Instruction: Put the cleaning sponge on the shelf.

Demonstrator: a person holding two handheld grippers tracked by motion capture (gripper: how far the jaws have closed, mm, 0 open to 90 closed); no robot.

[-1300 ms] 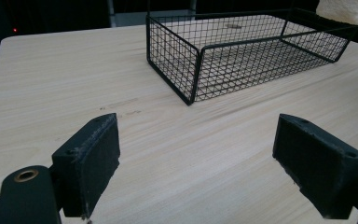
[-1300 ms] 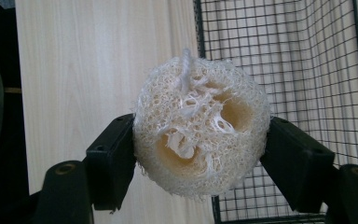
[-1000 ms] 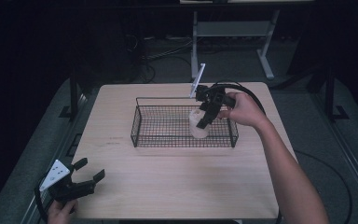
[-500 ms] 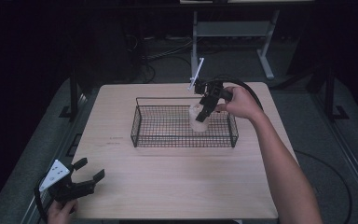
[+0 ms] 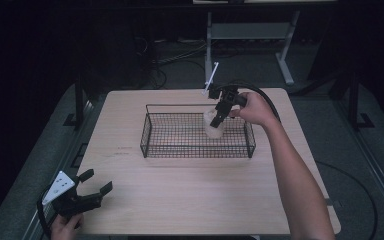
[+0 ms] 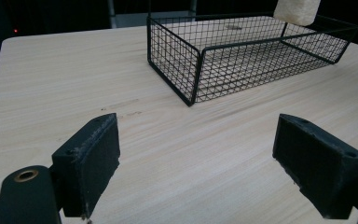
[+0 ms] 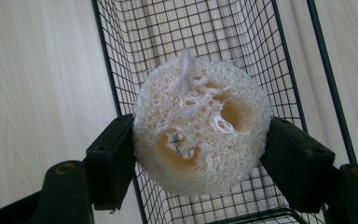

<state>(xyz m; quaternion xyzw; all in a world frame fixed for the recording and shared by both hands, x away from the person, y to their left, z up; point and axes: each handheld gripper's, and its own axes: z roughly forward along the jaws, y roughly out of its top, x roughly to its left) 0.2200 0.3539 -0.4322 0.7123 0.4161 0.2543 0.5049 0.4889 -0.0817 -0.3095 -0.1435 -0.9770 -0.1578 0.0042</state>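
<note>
Loofah (image 7: pixel 200 128), pale and full of holes, sits clamped between the jaws of my right gripper (image 5: pixel 219 116), both pads pressed against its sides. First, though, my left gripper (image 5: pixel 82 196) waits at the near left corner of the worktop (image 5: pixel 180 195), low over the wood, its jaws wide apart with nothing between them. Ahead of those jaws and off to their right stands the black wire basket (image 5: pixel 197 135), well apart from them, with bare wood in between. Further right, my right hand (image 5: pixel 255 107) holds its gripper over the basket's far right part, jaws pointing down, so the loofah hangs below them, above the mesh floor and inside the line of the basket's rim. Through the right gripper view the basket's grid lies straight behind the loofah, and its side wall runs just left of my left pad (image 7: pixel 114 161).
</note>
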